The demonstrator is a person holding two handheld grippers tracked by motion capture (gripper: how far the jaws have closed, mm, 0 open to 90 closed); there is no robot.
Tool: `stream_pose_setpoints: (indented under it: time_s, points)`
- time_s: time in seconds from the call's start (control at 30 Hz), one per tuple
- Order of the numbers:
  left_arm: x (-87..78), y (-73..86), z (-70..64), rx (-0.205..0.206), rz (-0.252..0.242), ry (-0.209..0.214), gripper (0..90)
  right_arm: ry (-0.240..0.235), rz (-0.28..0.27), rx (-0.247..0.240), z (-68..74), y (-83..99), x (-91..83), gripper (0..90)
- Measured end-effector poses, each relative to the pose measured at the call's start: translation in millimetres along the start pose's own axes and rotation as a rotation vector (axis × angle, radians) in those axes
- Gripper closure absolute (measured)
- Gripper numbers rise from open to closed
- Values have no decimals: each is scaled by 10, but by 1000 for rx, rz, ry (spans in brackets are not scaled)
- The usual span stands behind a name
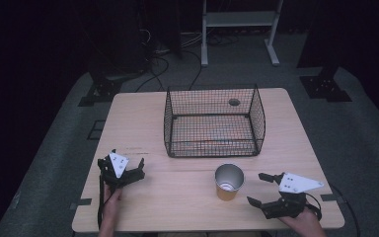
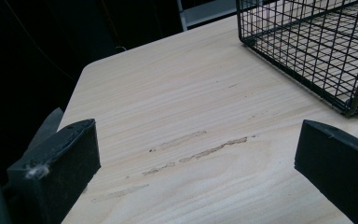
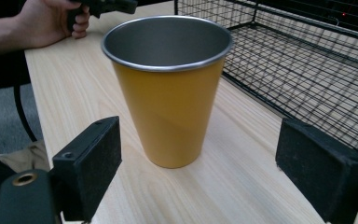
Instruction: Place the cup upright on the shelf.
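Over the tabletop (image 1: 187, 197), both tongs gape wide and grasp nothing: the right tongs (image 3: 198, 163) flank the yellow cup (image 3: 170, 88) without touching; the left tongs (image 2: 196, 158) frame bare wood.

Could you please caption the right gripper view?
Open right gripper faces an upright yellow cup beside the basket.

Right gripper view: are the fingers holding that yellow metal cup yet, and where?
Nothing held. The right gripper is open, the yellow steel-lined cup standing free between its fingers.
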State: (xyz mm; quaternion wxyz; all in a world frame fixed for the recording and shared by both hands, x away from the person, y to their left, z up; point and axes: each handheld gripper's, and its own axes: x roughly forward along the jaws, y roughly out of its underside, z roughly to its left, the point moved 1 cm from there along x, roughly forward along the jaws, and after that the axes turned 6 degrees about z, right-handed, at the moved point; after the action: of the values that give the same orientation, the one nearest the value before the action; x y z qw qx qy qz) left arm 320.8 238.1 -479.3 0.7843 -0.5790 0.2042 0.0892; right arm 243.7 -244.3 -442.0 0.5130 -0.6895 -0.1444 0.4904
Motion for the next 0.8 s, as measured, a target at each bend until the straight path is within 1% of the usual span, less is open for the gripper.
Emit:
stream_pose_setpoints:
  time_s: [0.23,0.33,0.53,0.63,0.7,0.8]
  points:
    - [1,0,-4,1,-2,-1,0,-26,15,-9,68,-37,118,131]
    - [1,-1,-1,0,-1,0,0,-31,33,-18,94,-49,180,124]
    - [-3,1,-4,4,-1,-1,0,-47,37,-14,131,-95,288,108]
    - [-2,0,-5,5,-2,0,0,-43,49,-20,152,-122,357,104]
    - [-2,0,-4,4,-2,0,0,-31,61,-23,160,-142,403,95]
    - [-2,0,-3,0,-3,1,0,-24,72,-11,151,-173,467,92]
